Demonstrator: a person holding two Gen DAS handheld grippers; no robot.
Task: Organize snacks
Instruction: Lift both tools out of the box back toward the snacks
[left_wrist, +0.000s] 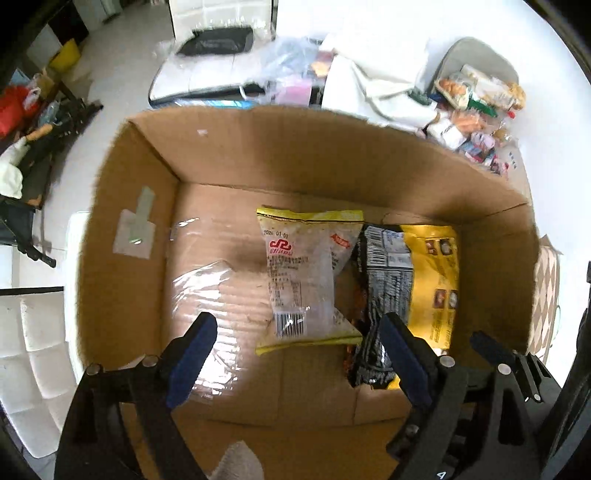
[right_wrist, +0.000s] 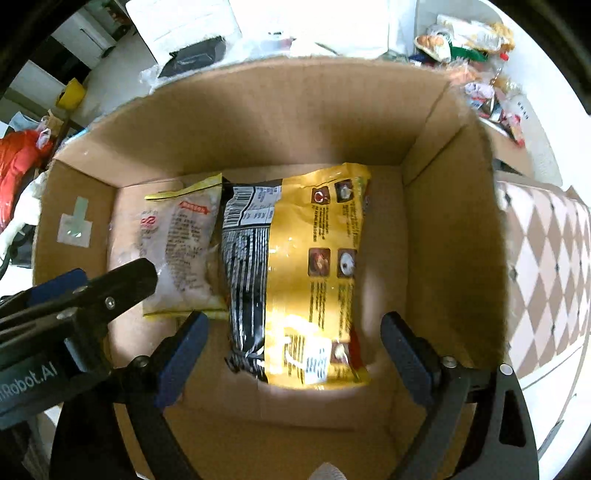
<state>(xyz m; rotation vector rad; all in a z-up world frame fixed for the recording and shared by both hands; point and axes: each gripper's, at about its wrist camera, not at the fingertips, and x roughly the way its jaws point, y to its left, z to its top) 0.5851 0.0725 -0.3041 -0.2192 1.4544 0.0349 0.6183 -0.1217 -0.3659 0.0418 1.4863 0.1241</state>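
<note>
An open cardboard box (left_wrist: 155, 206) (right_wrist: 443, 236) holds two snack bags lying flat. A clear bag with yellow ends (left_wrist: 306, 280) (right_wrist: 181, 251) lies left of a large yellow and black bag (left_wrist: 410, 284) (right_wrist: 299, 273). My left gripper (left_wrist: 299, 362) is open and empty above the box, over the clear bag's near end. My right gripper (right_wrist: 295, 362) is open and empty above the large bag's near end. The left gripper's body also shows at the left of the right wrist view (right_wrist: 74, 295).
A pile of loose snack packets (left_wrist: 476, 107) (right_wrist: 476, 55) lies on the white table beyond the box at the back right. Plastic bags and a black case (left_wrist: 218, 40) lie behind the box. A diamond-patterned cloth (right_wrist: 546, 266) lies to the box's right.
</note>
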